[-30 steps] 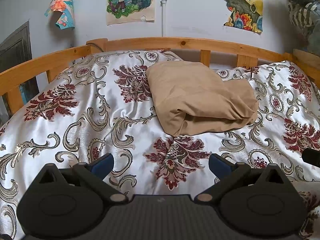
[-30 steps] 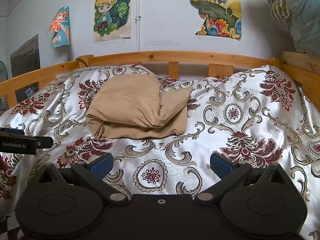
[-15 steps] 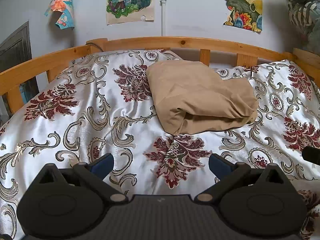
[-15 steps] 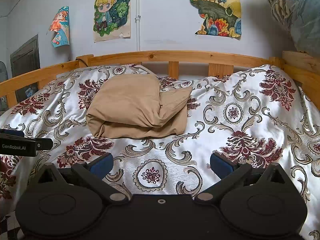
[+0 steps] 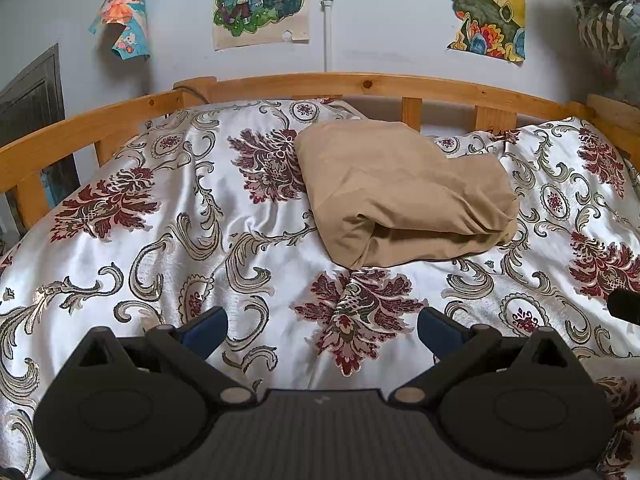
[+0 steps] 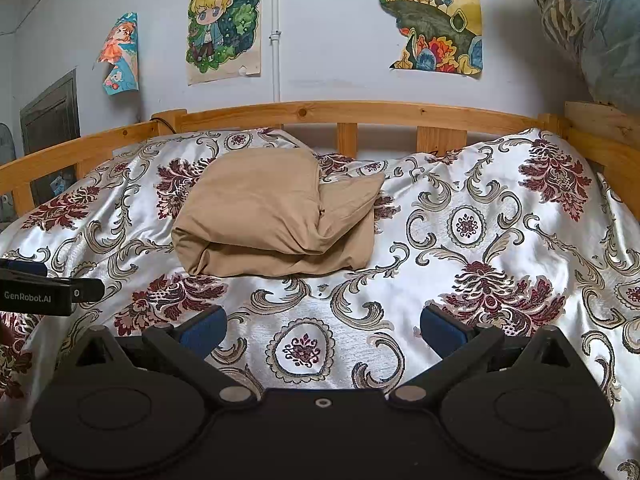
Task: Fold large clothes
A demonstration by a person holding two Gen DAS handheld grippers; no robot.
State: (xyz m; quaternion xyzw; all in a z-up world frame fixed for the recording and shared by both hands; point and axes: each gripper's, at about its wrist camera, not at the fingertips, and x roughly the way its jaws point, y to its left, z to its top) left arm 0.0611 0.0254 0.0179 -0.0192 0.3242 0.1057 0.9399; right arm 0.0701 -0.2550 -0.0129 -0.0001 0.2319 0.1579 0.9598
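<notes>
A tan garment [image 5: 404, 196] lies folded into a thick, soft bundle on the bed, toward the far rail and a little past the middle of the spread. Its top layer drapes over a lower fold, and one open edge faces the near side. From the right wrist view the same bundle [image 6: 276, 216] sits left of centre, with a pointed flap poking out on its right side.

The left gripper [image 5: 322, 330] hangs over the near part of the bed with its blue-padded fingers [image 5: 204, 330] spread wide, nothing between them, well short of the garment. The right gripper [image 6: 324, 330] is held the same way: jaws parted, empty, over the bedspread and apart from the cloth. In the right wrist view, the left tool's black body with white "GenRobot.AI" lettering [image 6: 44, 294] juts in at the left edge.

The bedspread [image 5: 160, 248] is shiny white satin with dark red flowers and grey-gold scrolls, rumpled in places. A wooden bed rail [image 5: 360, 82] curves round the far side. On the pale wall above hang a cartoon poster of a blond child [image 5: 260, 0], a curling poster of an orange-haired figure [image 5: 122, 16], and a colourful landscape poster [image 5: 484, 4]. A thin white pipe [image 5: 327, 16] runs down the wall between them.
</notes>
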